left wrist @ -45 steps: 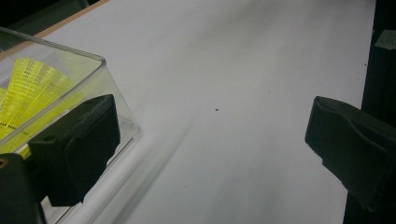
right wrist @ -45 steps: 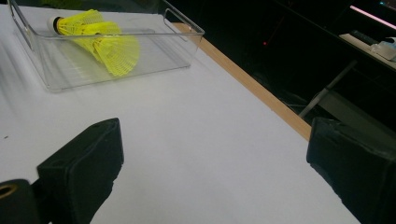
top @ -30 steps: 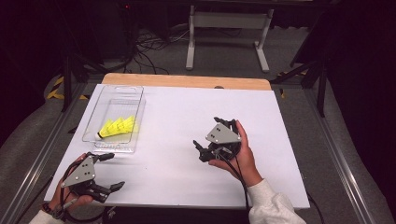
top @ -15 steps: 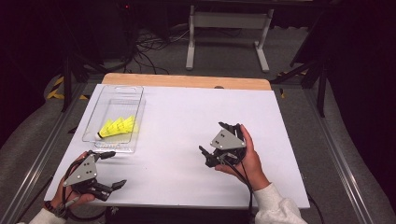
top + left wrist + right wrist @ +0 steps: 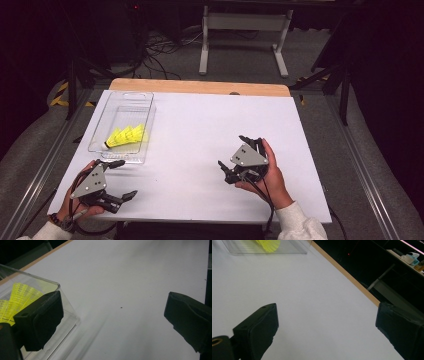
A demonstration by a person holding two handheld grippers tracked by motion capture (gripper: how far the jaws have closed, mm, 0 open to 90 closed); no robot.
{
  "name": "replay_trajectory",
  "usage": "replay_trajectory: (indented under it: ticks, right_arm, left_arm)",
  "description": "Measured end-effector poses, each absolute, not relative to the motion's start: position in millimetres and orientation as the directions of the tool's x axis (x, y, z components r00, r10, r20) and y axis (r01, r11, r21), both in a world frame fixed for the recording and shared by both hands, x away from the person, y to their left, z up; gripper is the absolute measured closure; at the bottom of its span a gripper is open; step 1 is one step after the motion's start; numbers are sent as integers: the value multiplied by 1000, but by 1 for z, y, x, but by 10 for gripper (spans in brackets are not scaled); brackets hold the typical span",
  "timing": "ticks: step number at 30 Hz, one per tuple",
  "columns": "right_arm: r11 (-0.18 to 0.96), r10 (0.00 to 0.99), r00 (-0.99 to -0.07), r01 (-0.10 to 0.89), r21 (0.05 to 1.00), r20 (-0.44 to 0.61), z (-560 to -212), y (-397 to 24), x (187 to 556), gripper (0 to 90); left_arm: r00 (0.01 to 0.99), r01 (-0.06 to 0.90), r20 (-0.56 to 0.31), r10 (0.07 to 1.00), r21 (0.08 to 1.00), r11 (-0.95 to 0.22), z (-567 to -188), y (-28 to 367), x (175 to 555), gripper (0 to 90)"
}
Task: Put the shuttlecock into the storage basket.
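A clear plastic tray [image 5: 145,107] stands at the table's left and holds yellow shuttlecocks [image 5: 125,136]. My left gripper [image 5: 127,178] is at the front left corner, just below the tray's near end, open and empty. In the left gripper view the left gripper [image 5: 112,315] has its jaws wide apart, with the tray's corner [image 5: 66,312] and the shuttlecocks [image 5: 21,296] behind its left jaw. My right gripper [image 5: 232,151] rests right of centre near the front edge, open and empty. The right gripper view shows the right gripper [image 5: 327,325] spread over bare white table, the tray [image 5: 294,247] and a shuttlecock [image 5: 268,244] far off.
The white table top [image 5: 200,125] has a wooden strip [image 5: 200,86] along its far edge. Beyond it on the dark floor are cables [image 5: 160,47] and a metal stand [image 5: 240,30]. Metal rails [image 5: 355,165] run along both sides of the table.
The right hand has drawn its gripper a little nearer the front edge and slightly to the right. The left gripper has barely moved.
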State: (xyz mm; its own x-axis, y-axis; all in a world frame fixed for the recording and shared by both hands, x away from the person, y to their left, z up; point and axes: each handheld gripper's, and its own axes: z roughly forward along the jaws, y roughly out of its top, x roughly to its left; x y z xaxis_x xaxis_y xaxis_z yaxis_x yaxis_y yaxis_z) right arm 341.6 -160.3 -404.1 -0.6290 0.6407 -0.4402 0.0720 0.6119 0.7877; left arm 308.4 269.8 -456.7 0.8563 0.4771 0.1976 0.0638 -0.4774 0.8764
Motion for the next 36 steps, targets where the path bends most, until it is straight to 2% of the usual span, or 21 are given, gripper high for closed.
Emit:
replay_trajectory:
  ticks: [36]
  right_arm:
    - [593,652,-623,64,802,-432,-432,-194,314,56]
  left_arm:
    - [845,37,214,490,891,-453,-456,267,313,35]
